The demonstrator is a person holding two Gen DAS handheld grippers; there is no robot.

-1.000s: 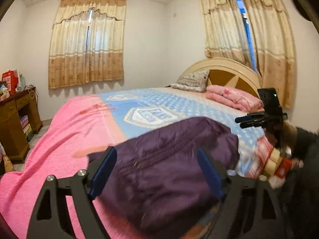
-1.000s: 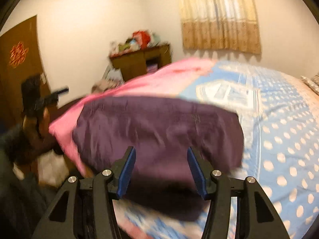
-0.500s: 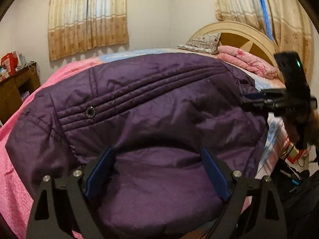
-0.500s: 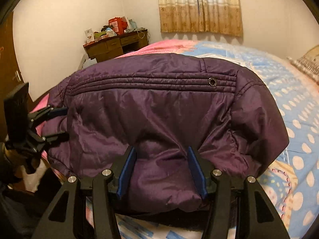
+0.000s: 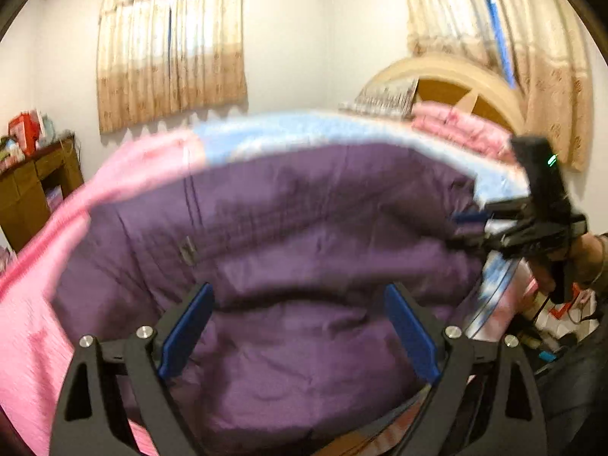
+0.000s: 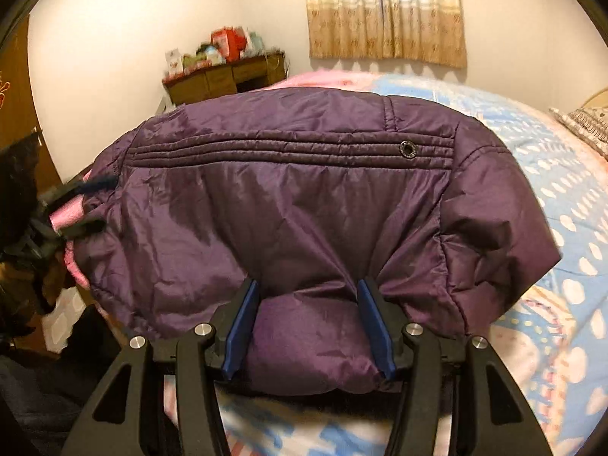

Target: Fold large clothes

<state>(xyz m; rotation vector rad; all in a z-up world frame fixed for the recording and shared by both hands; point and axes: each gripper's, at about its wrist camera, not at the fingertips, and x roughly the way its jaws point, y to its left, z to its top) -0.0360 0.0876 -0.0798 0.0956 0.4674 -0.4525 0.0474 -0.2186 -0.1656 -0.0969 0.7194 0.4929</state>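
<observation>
A dark purple padded jacket [image 5: 304, 235] lies bunched at the near edge of the bed; it also shows in the right wrist view [image 6: 304, 197], with stitched lines and a metal snap. My left gripper [image 5: 300, 326] stands wide open, jacket fabric between its blue pads without being pinched. My right gripper [image 6: 309, 323] has its blue pads pressed against a bulge of the jacket's lower edge. The right gripper also shows in the left wrist view [image 5: 478, 228] at the jacket's right side. The left gripper shows dimly in the right wrist view [image 6: 87, 201] at the jacket's left side.
The bed has a pink and blue dotted cover [image 6: 551, 174]. Pillows and a folded pink blanket [image 5: 459, 129] lie by the headboard. A wooden desk [image 6: 224, 76] with clutter stands by the wall. Bags and small items [image 5: 558, 315] lie on the floor beside the bed.
The jacket was carried toward the near bed edge and filled both views half a second ago. Now the left view has pulled back, and the right gripper's pads press into its hem.
</observation>
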